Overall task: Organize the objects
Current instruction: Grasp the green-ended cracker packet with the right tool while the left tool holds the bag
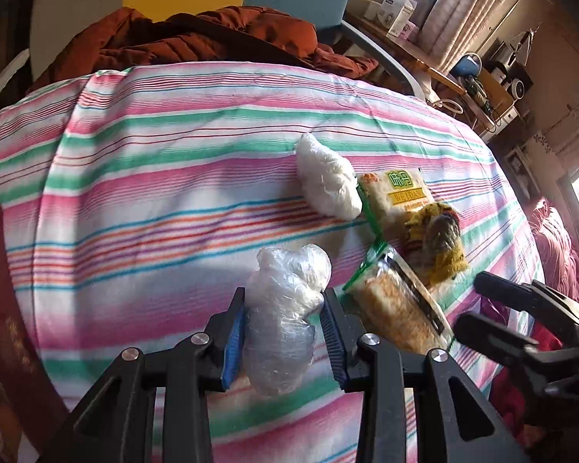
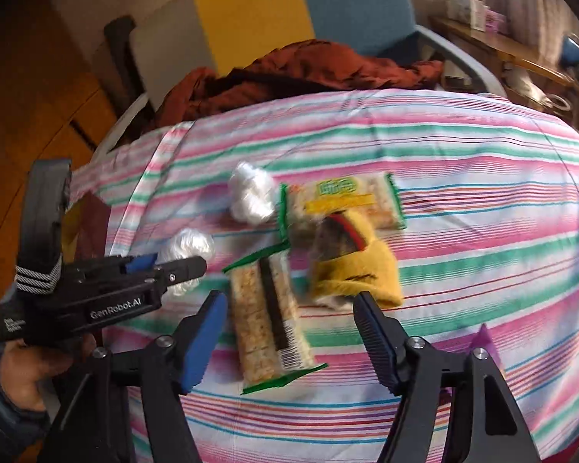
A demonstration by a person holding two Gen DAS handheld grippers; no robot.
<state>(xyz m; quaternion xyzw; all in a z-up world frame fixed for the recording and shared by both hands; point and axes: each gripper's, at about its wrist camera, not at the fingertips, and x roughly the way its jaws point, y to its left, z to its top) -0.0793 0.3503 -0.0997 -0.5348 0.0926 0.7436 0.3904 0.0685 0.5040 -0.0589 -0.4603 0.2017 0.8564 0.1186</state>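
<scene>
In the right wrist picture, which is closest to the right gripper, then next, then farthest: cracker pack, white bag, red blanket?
1. Cracker pack: between the open right gripper fingers.
2. White bag: farther up, left of middle.
3. Red blanket: bed's far edge.

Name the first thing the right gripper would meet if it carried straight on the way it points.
Probably the clear cracker packet, lying between the open right gripper fingers; depth is uncertain.

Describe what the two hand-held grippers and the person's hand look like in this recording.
Both are black plastic frames with triangular cut-outs, silver pivot screws and ribbed blue pads. The left hand-held gripper bears white "GenRobot.AI" lettering and a black strap with white stripes. The right hand-held gripper looks the same. The person's bare hand comes out of a dark sleeve. No cables show.
</scene>
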